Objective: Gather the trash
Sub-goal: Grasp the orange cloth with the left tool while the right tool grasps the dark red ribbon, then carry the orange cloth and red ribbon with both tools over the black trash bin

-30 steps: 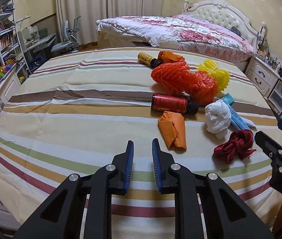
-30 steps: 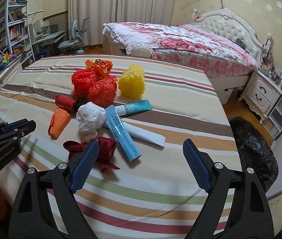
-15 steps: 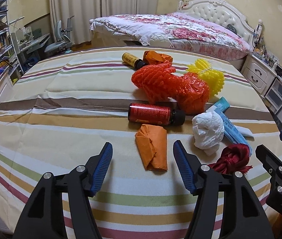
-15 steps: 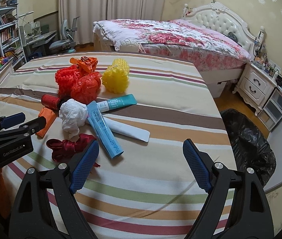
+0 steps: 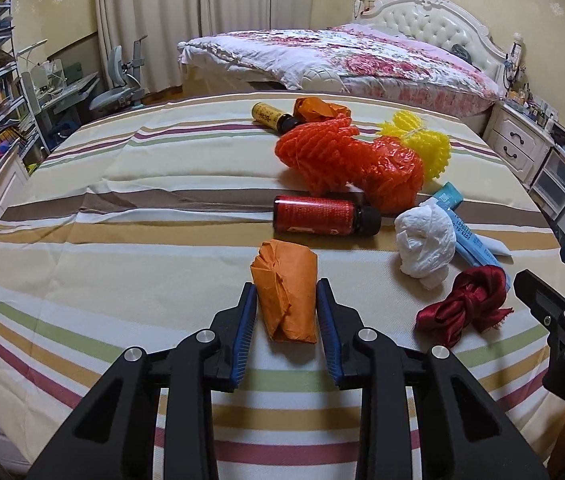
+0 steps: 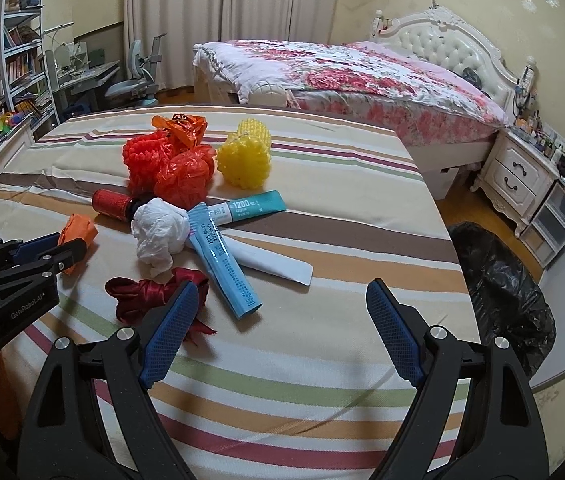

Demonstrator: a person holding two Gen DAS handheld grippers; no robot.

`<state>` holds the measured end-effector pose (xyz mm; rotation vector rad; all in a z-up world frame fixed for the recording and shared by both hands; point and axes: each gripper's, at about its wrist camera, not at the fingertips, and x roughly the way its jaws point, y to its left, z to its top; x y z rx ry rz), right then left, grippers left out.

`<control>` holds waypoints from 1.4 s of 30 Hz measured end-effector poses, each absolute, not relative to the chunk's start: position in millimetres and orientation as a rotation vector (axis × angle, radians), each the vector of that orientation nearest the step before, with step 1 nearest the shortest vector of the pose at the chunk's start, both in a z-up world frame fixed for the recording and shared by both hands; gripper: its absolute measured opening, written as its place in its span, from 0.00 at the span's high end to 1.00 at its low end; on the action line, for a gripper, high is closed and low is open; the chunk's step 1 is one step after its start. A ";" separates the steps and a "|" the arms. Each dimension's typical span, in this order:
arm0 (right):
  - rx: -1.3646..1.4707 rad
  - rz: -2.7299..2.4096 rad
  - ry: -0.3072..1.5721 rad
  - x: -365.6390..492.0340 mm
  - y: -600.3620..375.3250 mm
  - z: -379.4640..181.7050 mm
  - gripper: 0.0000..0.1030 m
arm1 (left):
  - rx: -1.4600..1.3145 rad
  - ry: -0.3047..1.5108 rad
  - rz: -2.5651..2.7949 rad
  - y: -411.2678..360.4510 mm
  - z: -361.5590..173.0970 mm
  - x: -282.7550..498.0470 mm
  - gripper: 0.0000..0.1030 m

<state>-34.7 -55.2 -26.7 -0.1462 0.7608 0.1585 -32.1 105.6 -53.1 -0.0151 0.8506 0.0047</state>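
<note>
Trash lies on a striped tablecloth [image 5: 122,208]. My left gripper [image 5: 286,300] is shut on a crumpled orange paper wad [image 5: 286,284], one pad on each side of it; the wad rests on the cloth and also shows in the right wrist view [image 6: 78,232]. Beyond it lie a red bottle [image 5: 322,220], a white tissue ball [image 5: 426,240], a dark red ribbon [image 5: 466,304], red netting [image 5: 346,160] and a yellow foam net [image 5: 426,148]. My right gripper [image 6: 278,312] is open and empty above the cloth, right of the ribbon [image 6: 154,292] and blue tubes [image 6: 226,268].
A black trash bag [image 6: 510,300] stands open on the floor past the table's right edge. A yellow bottle [image 5: 270,116] and an orange wrapper [image 5: 318,108] lie at the far side. A bed [image 6: 346,76] and nightstand [image 6: 522,176] stand behind.
My left gripper opened, moved forward over the orange paper wad and closed on it. The right gripper stayed open and shifted only slightly.
</note>
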 end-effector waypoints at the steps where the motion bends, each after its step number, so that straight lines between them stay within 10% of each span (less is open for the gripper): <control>1: -0.150 0.164 0.760 -35.3 -52.8 -26.8 0.18 | -0.017 0.850 0.010 108.5 -52.8 -34.3 0.69; 14: -0.198 0.276 0.777 -42.0 -13.1 -31.1 0.18 | -0.055 0.837 0.104 152.3 -48.7 -57.3 0.69; 28: -0.180 0.352 0.865 -39.0 0.4 -48.1 0.57 | -0.070 0.829 0.089 151.9 -52.7 -59.6 0.69; 42: -0.145 0.291 0.782 -48.1 -32.3 -20.5 0.59 | -0.060 0.764 0.025 128.2 -31.8 -60.6 0.69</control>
